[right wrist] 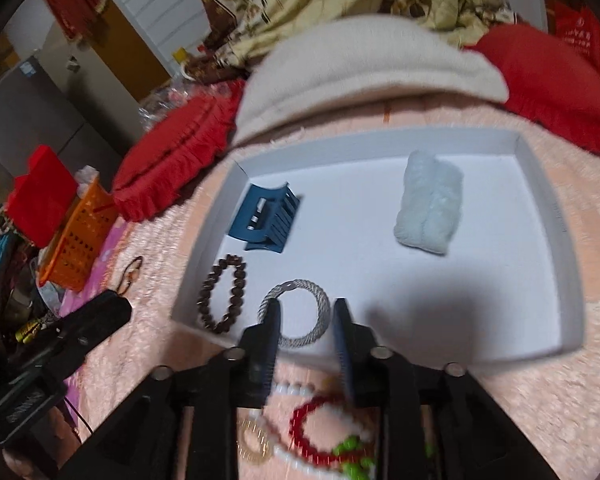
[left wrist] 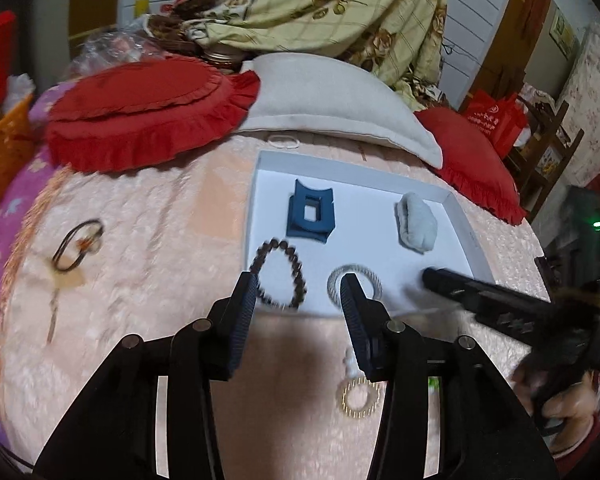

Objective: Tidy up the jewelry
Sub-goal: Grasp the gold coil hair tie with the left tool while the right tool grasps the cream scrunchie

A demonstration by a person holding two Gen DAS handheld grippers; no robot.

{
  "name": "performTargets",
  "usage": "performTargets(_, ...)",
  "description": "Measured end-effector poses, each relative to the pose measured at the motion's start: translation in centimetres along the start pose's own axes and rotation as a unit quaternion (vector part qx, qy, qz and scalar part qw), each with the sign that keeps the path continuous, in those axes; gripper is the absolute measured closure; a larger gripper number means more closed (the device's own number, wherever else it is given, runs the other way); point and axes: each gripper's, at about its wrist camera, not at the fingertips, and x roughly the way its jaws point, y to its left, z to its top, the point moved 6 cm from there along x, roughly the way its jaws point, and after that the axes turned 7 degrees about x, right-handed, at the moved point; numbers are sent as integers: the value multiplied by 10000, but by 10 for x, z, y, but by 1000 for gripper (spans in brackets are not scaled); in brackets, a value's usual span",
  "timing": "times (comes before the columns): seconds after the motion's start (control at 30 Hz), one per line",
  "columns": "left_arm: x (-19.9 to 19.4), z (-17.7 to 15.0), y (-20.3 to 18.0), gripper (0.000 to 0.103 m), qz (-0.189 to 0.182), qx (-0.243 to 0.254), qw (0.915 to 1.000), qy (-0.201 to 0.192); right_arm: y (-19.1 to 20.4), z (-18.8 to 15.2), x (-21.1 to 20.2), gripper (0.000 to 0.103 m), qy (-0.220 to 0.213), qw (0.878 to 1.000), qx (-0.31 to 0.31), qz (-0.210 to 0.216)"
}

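Observation:
A shallow white box (left wrist: 462, 224) (right wrist: 540, 184) lies on a peach blanket. In it are a blue hair claw (left wrist: 311, 212) (right wrist: 266, 218), a pale fluffy scrunchie (left wrist: 417, 222) (right wrist: 430, 208), a brown bead bracelet (left wrist: 280, 276) (right wrist: 222, 292) and a silver mesh bracelet (left wrist: 374, 276) (right wrist: 300, 312). My left gripper (left wrist: 298, 292) is open and empty above the box's near edge. My right gripper (right wrist: 306, 320) (left wrist: 444, 280) is open and empty just over the silver bracelet. A gold ring bracelet (left wrist: 358, 396) (right wrist: 254, 442), white beads (right wrist: 292, 390), red beads (right wrist: 318, 428) and green beads (right wrist: 350, 454) lie on the blanket near me.
A dark hair tie (left wrist: 78, 246) (right wrist: 130, 276) lies on the blanket at left. A clear elastic (left wrist: 283, 141) lies behind the box. Red ruffled cushions (left wrist: 140, 112) (right wrist: 560, 80), a beige pillow (left wrist: 324, 92) and an orange basket (right wrist: 74, 246) border the area.

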Motion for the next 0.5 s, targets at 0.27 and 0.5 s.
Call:
performTargets(0.27,8,-51,2,60,172,-63,9996,216,-41,-51,-76,74,-247,9994,239,-16)
performTargets(0.5,31,-70,-16,60,-86,209,9989,401,-111,-97,-109,74,-452,9941,833,-530)
